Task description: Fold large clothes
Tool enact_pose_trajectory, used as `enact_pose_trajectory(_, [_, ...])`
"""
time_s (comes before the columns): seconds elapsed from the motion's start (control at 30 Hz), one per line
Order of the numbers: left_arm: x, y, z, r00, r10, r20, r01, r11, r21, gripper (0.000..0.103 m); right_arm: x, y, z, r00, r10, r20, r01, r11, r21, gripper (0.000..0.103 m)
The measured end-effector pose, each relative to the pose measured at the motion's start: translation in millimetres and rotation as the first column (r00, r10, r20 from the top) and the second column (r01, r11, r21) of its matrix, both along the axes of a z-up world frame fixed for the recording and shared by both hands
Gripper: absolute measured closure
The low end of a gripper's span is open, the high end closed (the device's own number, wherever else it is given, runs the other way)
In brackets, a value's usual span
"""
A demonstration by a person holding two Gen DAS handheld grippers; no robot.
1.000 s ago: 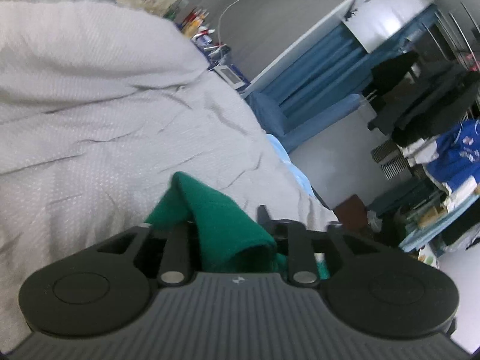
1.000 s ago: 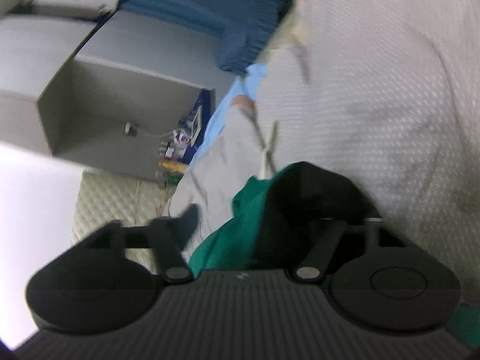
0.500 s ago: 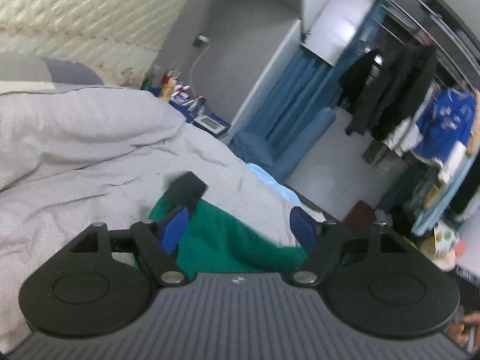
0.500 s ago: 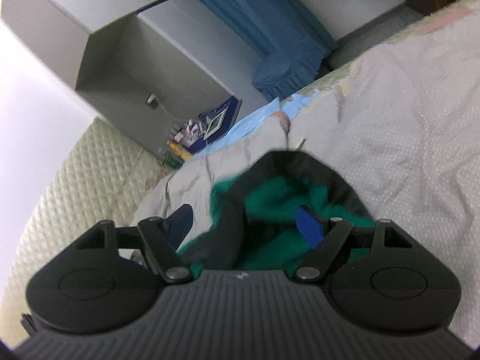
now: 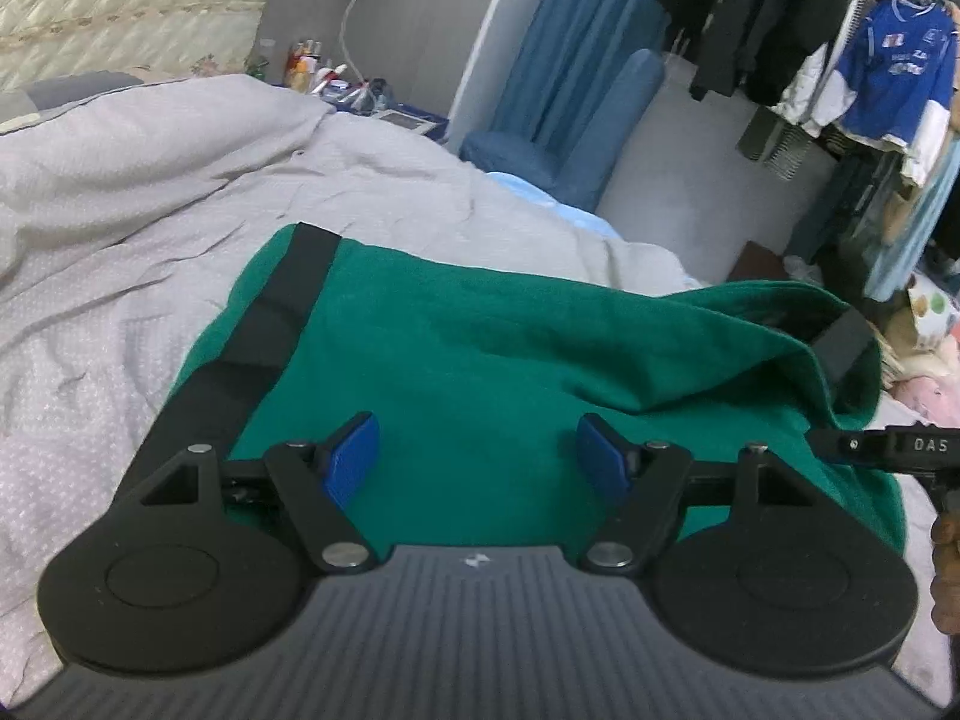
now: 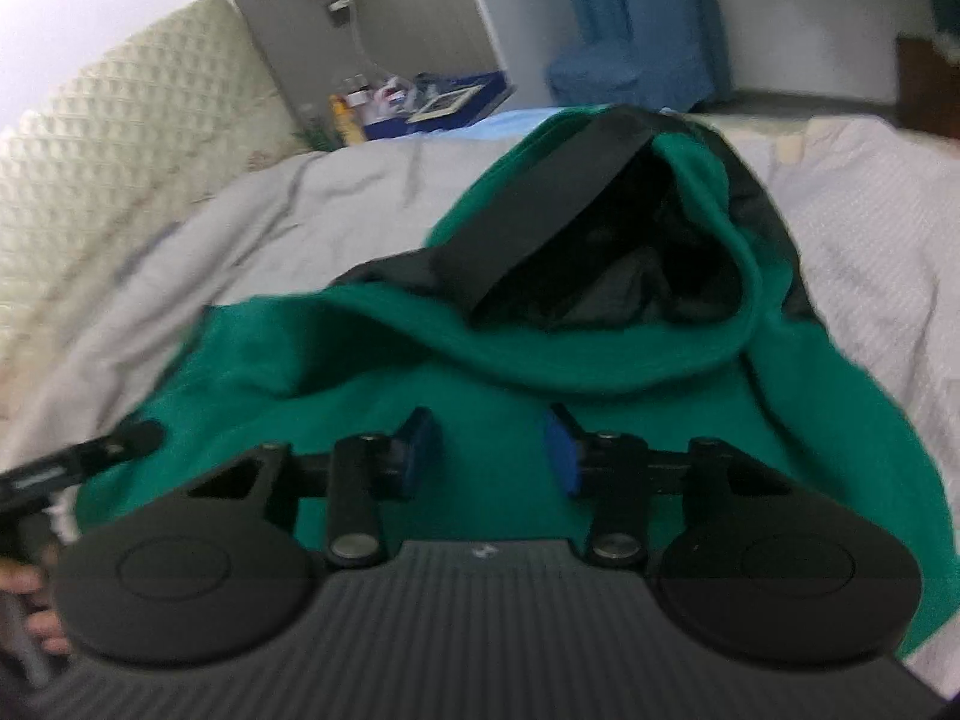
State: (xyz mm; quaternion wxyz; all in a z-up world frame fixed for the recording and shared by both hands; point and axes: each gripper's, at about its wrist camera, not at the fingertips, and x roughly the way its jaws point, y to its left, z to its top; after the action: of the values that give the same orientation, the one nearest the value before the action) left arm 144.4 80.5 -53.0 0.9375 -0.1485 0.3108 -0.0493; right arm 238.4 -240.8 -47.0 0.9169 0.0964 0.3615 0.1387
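Note:
A green garment (image 5: 480, 354) with black trim bands lies folded on the grey bed cover (image 5: 150, 192). My left gripper (image 5: 477, 456) hovers open above its near part, blue pads apart, holding nothing. In the right wrist view the same green garment (image 6: 384, 372) shows a gaping black-lined opening (image 6: 630, 276) at its far end. My right gripper (image 6: 492, 450) is open and empty above the garment's near part. The right gripper's tip also shows at the right edge of the left wrist view (image 5: 888, 447).
A cluttered bedside table (image 5: 336, 84) stands beyond the bed, next to a blue chair (image 5: 570, 144) and a blue curtain. A rack of hanging clothes (image 5: 840, 60) fills the right side. A quilted headboard (image 6: 90, 138) is at the left.
Both grippers let go of the green garment, opened and pulled back. The garment now lies on the bed.

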Motion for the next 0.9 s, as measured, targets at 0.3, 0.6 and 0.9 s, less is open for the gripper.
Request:
enact_pose_trajectory(0.3, [30.6,4.3,-15.9,0.996,0.089,-0.006,-0.088,0.993,0.072,0.026,58.2,-11.9,-16.2,0.979,-0.185,0.087,0.187,0.982,-0.025,0.062])
enact_pose_trajectory(0.6, [60.8,12.5,-31.7,0.995,0.103,-0.020,-0.101,0.992,0.072,0.026,87.8,-21.2,-36.6,0.960,-0.262,0.096,0.262,0.965,0.007,0.061])
enact_pose_trajectory(0.9, [53.1,12.9,-34.0,0.995,0.100,-0.016,-0.099,0.992,0.073,0.026,97.5,-13.1,-42.5,0.968,-0.240,0.078,0.243,0.970,-0.026,0.058])
